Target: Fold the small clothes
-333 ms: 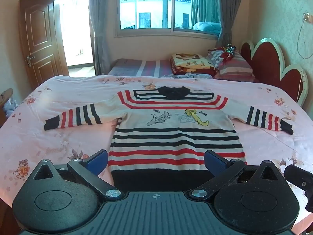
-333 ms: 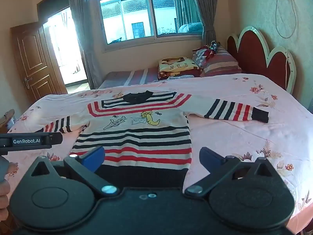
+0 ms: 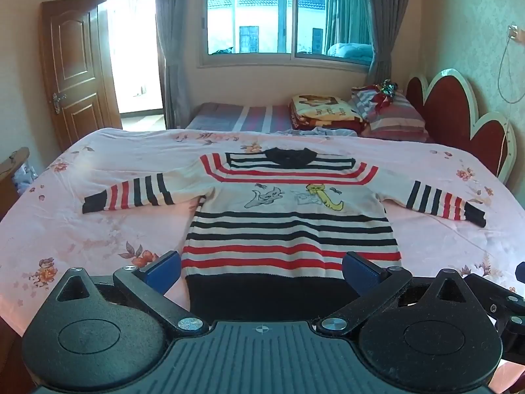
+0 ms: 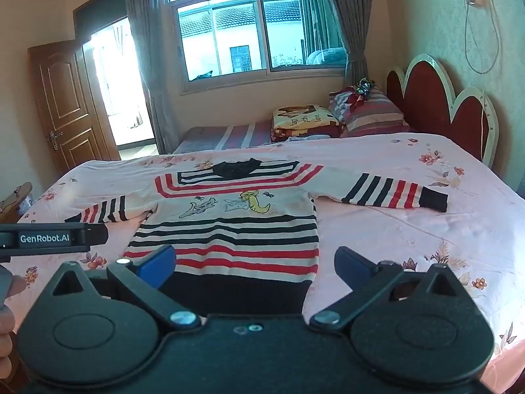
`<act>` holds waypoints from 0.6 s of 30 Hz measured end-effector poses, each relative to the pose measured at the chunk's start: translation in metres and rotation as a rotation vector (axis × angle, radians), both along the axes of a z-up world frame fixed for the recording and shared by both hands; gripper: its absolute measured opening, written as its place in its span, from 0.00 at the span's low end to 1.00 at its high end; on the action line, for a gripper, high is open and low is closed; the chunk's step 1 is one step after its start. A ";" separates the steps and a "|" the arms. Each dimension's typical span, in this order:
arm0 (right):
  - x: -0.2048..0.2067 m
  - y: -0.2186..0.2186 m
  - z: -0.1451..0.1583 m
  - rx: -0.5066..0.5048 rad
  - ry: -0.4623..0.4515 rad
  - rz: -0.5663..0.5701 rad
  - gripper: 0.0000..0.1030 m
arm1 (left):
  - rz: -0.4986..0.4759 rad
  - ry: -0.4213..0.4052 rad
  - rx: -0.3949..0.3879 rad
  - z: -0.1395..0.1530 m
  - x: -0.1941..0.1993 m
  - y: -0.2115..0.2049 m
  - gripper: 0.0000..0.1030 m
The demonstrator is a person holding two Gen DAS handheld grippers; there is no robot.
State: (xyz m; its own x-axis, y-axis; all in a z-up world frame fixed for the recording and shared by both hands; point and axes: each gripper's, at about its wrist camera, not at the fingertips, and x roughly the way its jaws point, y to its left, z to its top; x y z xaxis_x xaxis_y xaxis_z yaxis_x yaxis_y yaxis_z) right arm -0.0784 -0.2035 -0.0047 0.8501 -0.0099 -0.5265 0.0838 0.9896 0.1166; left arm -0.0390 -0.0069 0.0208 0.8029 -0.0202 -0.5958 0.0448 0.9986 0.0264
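Observation:
A small striped sweater (image 3: 288,226), white with red and black bands, a cartoon print and a black hem, lies flat, face up, on the pink floral bedsheet (image 3: 82,229), both sleeves spread out. It also shows in the right wrist view (image 4: 229,229). My left gripper (image 3: 261,271) is open and empty, held above the black hem. My right gripper (image 4: 254,264) is open and empty, above the hem's right part. The left gripper's body (image 4: 49,238) shows at the left of the right wrist view.
A red and white headboard (image 3: 459,115) stands at the right. A folded blanket (image 3: 323,111) and a striped pillow (image 3: 390,115) lie beyond the sheet. A wooden door (image 3: 72,69) is at the left, a window (image 3: 285,16) behind.
Both grippers have stayed nearly still; the views have shifted only slightly. The sweater has not moved.

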 end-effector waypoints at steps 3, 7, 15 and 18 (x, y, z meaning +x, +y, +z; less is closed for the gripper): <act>-0.012 0.018 0.004 -0.010 0.002 -0.004 0.99 | 0.004 0.004 0.017 0.000 -0.004 -0.007 1.00; -0.010 0.023 0.003 0.003 0.027 0.006 0.99 | 0.005 0.009 0.021 0.000 -0.007 -0.009 1.00; -0.012 0.018 0.001 0.002 0.039 0.003 0.99 | 0.010 0.012 0.028 -0.007 -0.009 -0.015 1.00; -0.014 0.015 0.002 -0.003 0.039 -0.004 0.99 | 0.006 0.010 0.035 -0.008 -0.009 -0.018 1.00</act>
State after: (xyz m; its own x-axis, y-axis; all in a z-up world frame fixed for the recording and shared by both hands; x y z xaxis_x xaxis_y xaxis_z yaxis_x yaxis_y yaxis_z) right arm -0.0925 -0.1884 -0.0022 0.8291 -0.0146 -0.5589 0.0919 0.9896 0.1104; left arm -0.0483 -0.0251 0.0131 0.7971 0.0056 -0.6039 0.0394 0.9973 0.0613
